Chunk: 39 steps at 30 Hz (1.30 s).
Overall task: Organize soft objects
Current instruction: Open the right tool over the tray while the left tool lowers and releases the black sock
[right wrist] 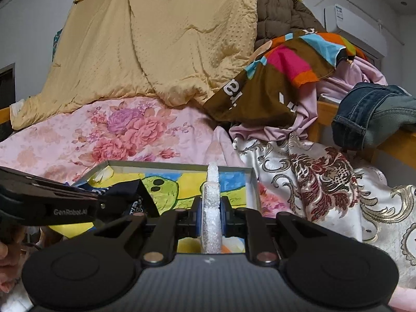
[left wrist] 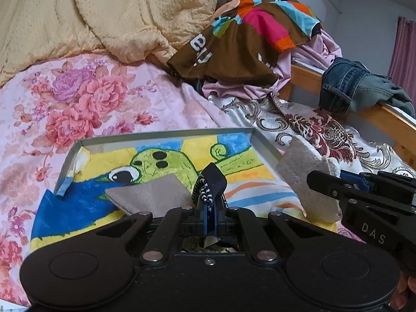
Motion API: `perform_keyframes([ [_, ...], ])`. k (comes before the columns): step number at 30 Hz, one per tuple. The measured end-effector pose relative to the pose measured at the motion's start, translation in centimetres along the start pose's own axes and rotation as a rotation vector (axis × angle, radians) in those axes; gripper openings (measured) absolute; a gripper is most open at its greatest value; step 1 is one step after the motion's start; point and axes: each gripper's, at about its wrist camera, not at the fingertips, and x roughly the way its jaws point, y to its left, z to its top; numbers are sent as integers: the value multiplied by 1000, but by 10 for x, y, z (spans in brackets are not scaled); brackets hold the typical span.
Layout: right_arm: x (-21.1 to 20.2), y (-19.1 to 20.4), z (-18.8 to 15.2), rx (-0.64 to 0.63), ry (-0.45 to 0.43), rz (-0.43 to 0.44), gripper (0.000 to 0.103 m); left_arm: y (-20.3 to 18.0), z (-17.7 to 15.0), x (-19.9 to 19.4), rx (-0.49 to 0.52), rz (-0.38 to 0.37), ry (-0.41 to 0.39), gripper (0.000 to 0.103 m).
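Your left gripper [left wrist: 212,217] pinches a navy patterned sock [left wrist: 210,186] and your right gripper [right wrist: 211,217] clamps a grey-faced foam insole [right wrist: 212,208], both held over the cartoon-lined tray [left wrist: 166,135], apparently ready for sorting.

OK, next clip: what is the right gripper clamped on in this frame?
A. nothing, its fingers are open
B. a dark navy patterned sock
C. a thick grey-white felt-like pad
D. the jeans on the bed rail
C: the right gripper is shut on the thick felt-like pad, seen edge-on between its fingers in its own view, while the dark navy sock sits in the left gripper over the tray.
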Motion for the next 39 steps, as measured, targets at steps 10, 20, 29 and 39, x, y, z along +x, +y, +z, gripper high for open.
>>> perform_keyframes([
  [10, 7, 6, -4, 3, 36, 41, 19, 4, -3, 2, -32, 9, 19, 5],
  [20, 4, 4, -2, 26, 41, 71, 34, 5, -1, -4, -34, 45, 18, 18],
  [29, -10, 4, 7, 44, 25, 98, 52, 10, 4, -30, -59, 111, -14, 35],
  [39, -48, -2, 23, 92, -33, 120, 74, -2, 8, -87, -72, 151, -135, 73],
])
